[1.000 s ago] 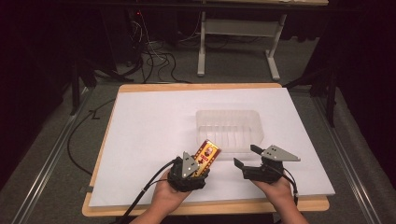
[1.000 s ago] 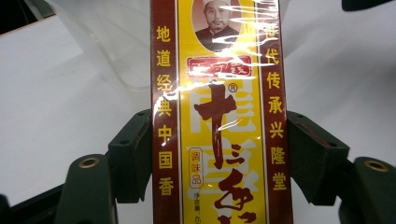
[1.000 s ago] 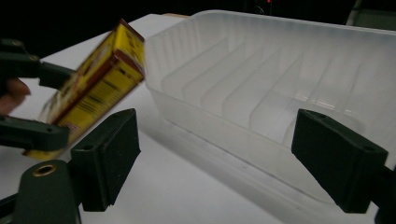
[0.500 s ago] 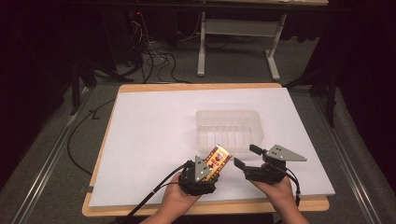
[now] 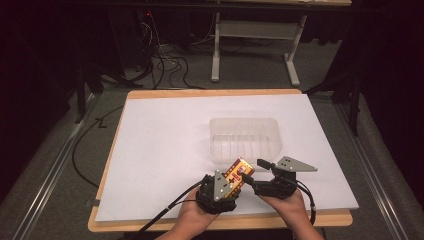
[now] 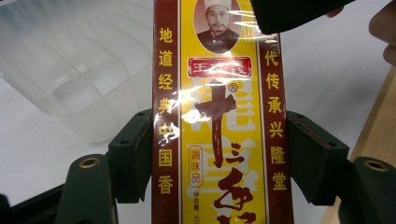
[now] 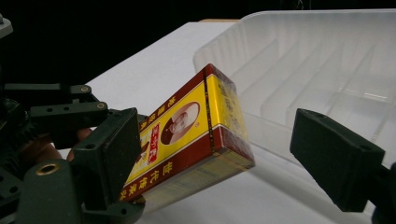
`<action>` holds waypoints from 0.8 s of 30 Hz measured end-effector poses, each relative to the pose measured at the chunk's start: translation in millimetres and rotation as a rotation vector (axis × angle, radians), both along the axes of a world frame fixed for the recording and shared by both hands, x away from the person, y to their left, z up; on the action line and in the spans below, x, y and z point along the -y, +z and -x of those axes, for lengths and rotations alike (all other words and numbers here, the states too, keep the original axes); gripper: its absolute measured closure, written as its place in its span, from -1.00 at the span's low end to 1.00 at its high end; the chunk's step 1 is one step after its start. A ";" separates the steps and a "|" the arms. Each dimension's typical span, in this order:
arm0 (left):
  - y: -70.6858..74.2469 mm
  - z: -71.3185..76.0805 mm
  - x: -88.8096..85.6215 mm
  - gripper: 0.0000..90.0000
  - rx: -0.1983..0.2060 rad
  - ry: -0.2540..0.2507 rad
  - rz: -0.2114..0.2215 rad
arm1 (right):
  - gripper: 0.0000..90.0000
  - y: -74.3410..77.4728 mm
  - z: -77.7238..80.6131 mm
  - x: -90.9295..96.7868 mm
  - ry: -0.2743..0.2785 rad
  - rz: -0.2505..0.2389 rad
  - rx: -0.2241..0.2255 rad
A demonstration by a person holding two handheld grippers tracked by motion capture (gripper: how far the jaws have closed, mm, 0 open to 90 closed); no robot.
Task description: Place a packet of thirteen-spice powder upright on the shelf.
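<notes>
Surface: a table (image 5: 165,150) under a white sheet, wooden edge showing along the near side.

Box: a yellow and dark red box (image 5: 237,175) with printed characters and a small portrait, wrapped in clear film. It is held clear of the sheet, tilted, close to the near edge of the table and a little right of its middle.

Tray: a clear plastic tray (image 5: 245,139) with ribbed floor sits just beyond the box, toward the middle of the table. It looks empty.

Left gripper: the left gripper (image 6: 217,161) pinches the box, one jaw pressed against each long side, as its own view shows plainly.

Right gripper: the right gripper (image 7: 224,163) has its jaws spread wide, one on each side of the free end of the box. In its own view the left jaw looks close to or against the box face; contact cannot be confirmed. The right jaw stands apart from the box.

Step in hand: judged to be a handover of the box between the two tools, or a steadying of it, in front of the tray.

Next move: likely calls for the right jaws to press onto the free end squarely before the left lets go.

Risk: the film is glossy and the box tilted, so a light pinch may slip.
</notes>
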State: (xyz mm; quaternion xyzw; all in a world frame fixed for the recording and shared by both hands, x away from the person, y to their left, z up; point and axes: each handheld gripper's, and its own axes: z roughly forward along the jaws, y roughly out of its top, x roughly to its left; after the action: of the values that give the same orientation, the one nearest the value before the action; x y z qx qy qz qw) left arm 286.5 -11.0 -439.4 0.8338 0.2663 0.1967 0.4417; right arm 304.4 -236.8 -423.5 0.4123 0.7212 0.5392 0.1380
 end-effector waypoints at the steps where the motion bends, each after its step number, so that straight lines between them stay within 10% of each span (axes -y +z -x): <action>1: 0.0 0.7 0.3 -0.28 0.007 -0.001 -0.002 | -0.62 -0.2 0.1 -0.3 0.005 -0.008 -0.004; 14: 0.8 0.6 -1.1 -0.28 0.023 0.019 0.019 | -0.25 -13.6 -6.0 -4.6 0.055 -0.102 -0.120; 24: -5.7 -3.5 -0.9 -0.28 -0.020 0.019 -0.016 | 0.28 -11.6 -1.3 -2.4 0.085 -0.128 -0.098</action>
State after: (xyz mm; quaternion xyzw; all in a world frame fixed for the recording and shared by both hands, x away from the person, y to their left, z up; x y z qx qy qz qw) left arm 290.0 -10.1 -445.0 0.8366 0.2772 0.1947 0.4304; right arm 305.7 -234.3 -435.1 0.4152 0.7080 0.5689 0.0527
